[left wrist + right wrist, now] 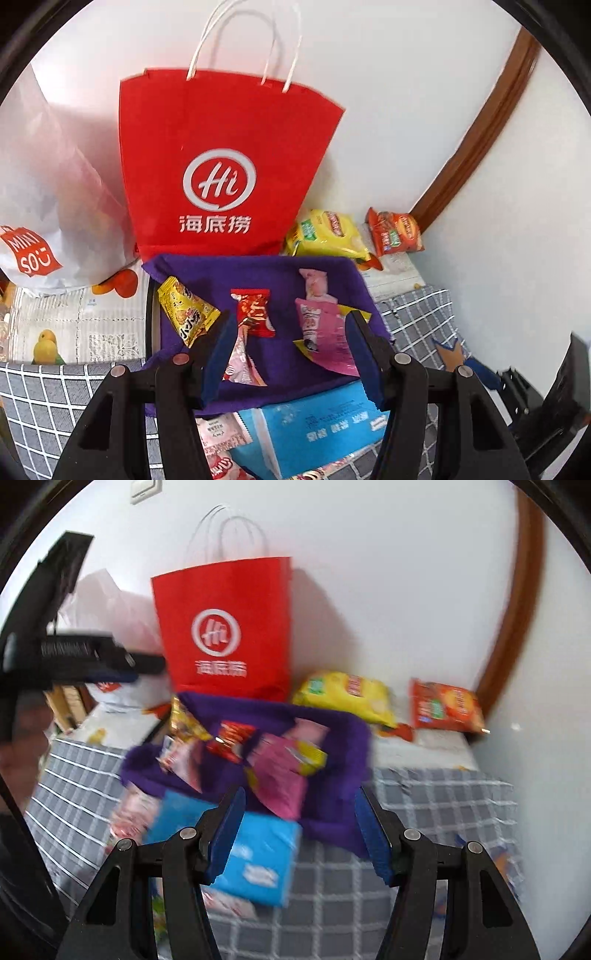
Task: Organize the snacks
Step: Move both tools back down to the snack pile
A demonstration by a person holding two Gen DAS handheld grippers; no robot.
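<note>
Hanging over a purple cloth [258, 273], the left gripper [290, 321] has its blue pads wide apart and holds nothing. On the cloth lie small snacks: a yellow packet [188, 310] at 9 o'clock, a red candy [253, 310] in the middle, and a pink packet [325, 332] at 3 o'clock. A blue pack [317, 424] sits at 6 o'clock, at the cloth's near edge. A tall red bag [221, 166] stands at 12 o'clock. The right gripper [299, 808] is wide open too, with nothing in it. Its view is blurry. A yellow chip bag [347, 696] and an orange chip bag [447, 709] lie at 2 o'clock by the wall.
</note>
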